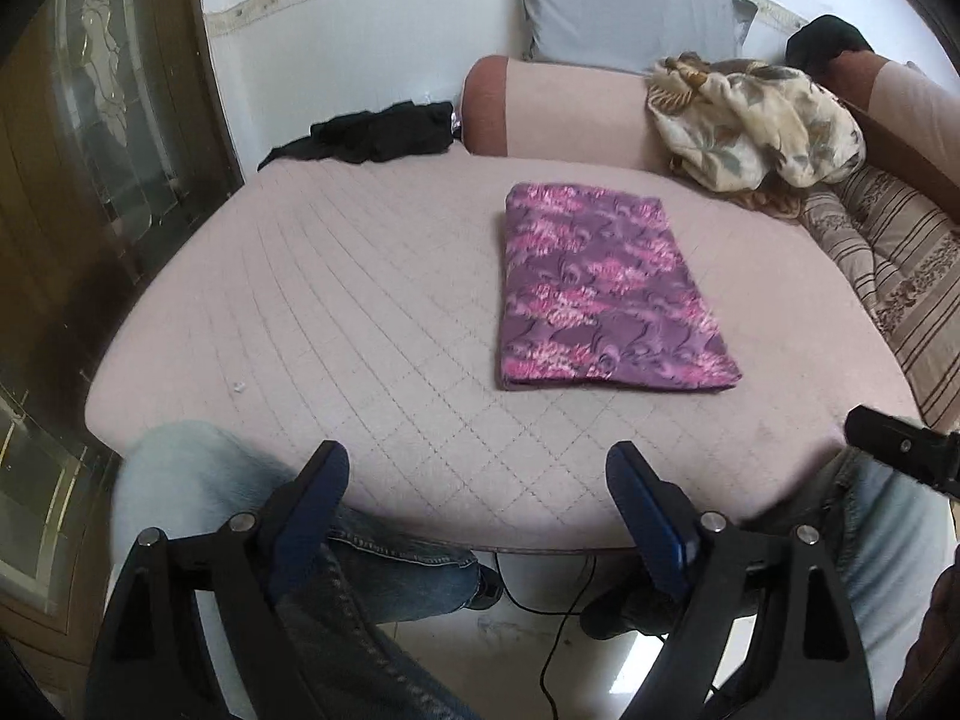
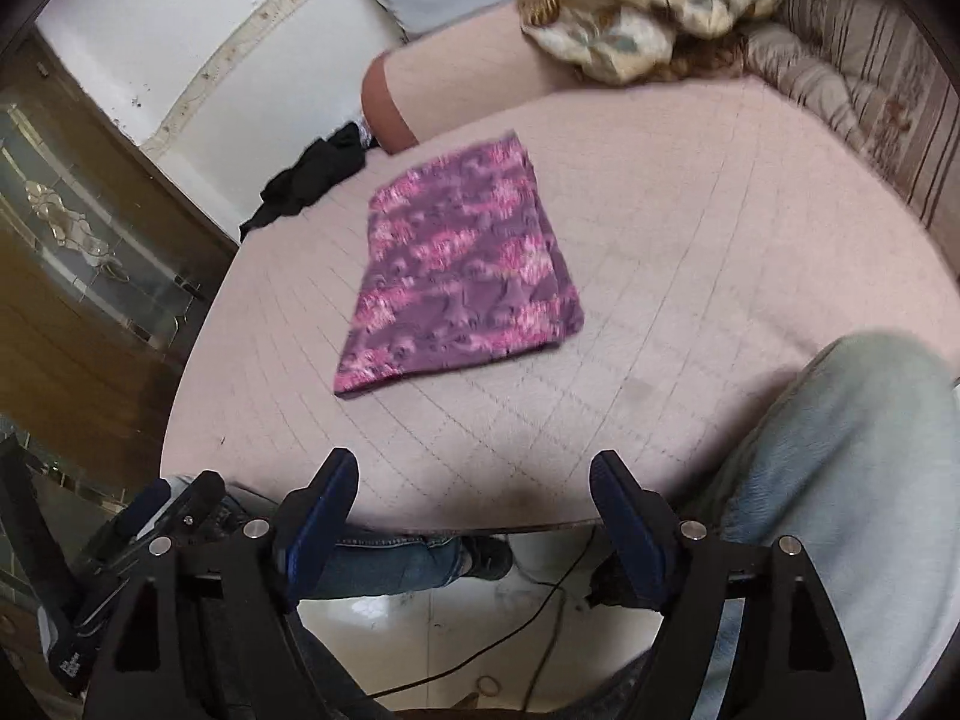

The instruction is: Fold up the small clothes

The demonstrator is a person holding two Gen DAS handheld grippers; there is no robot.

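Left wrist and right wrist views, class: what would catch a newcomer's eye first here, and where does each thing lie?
The folded purple and pink patterned cloth stands out first, lying flat on the pale pink quilted bed cover. Behind it a crumpled floral blanket is heaped over the pink bolster, and a black garment lies bunched at the far left edge. Both the left gripper and the right gripper hang with jaws open and empty at the bed's near edge.
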